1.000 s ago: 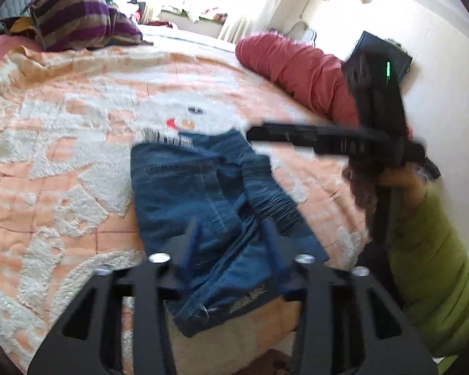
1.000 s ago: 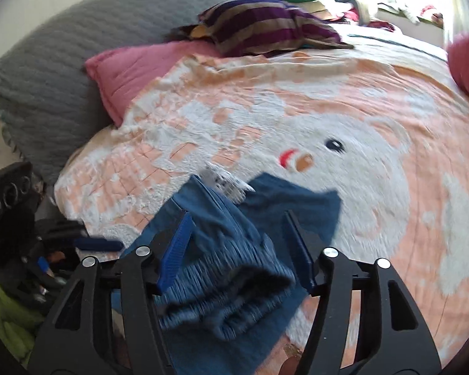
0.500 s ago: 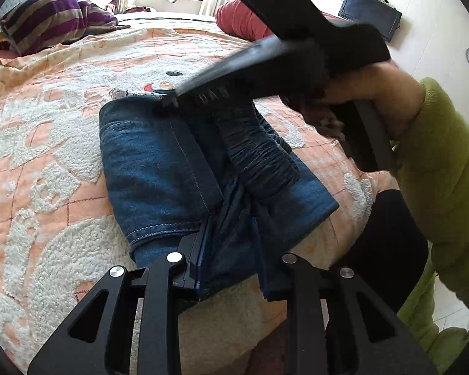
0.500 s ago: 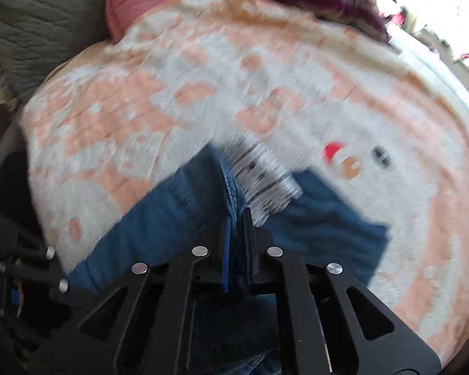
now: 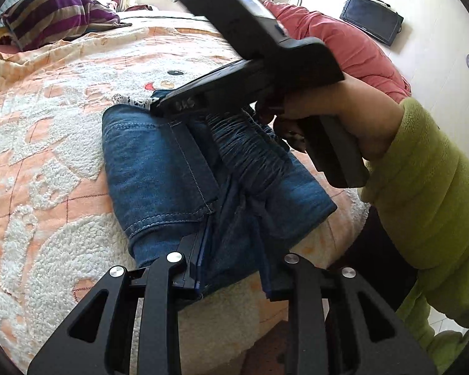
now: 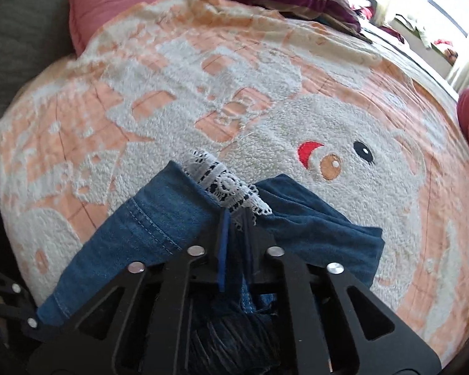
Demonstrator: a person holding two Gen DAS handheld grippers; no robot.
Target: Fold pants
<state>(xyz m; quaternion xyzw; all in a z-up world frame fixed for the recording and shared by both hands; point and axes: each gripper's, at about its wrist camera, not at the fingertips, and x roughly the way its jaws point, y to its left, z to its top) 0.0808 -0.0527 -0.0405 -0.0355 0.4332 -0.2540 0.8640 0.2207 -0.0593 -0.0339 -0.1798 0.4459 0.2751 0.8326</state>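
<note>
Blue denim pants [image 5: 162, 168] with a white lace hem [image 6: 225, 184] lie folded on the orange and white blanket [image 5: 47, 143], near its front edge. My left gripper [image 5: 233, 262] stands at the near end of the pants with denim bunched between its fingers, which are a hand's width apart. My right gripper [image 6: 236, 234] is shut on the far end of the pants, just below the lace. Its black body also shows in the left wrist view [image 5: 250, 72], held in a hand with a green sleeve.
A striped purple pillow [image 5: 53, 12] and a red bolster [image 5: 344, 40] lie at the far side of the bed. A pink pillow [image 6: 115, 9] and grey cushion [image 6: 18, 40] lie at the left. A black screen [image 5: 372, 18] hangs on the wall.
Both grippers have come down onto the pants. The right gripper went from open to shut on the far lace end. The left gripper's fingers have narrowed around the near end.
</note>
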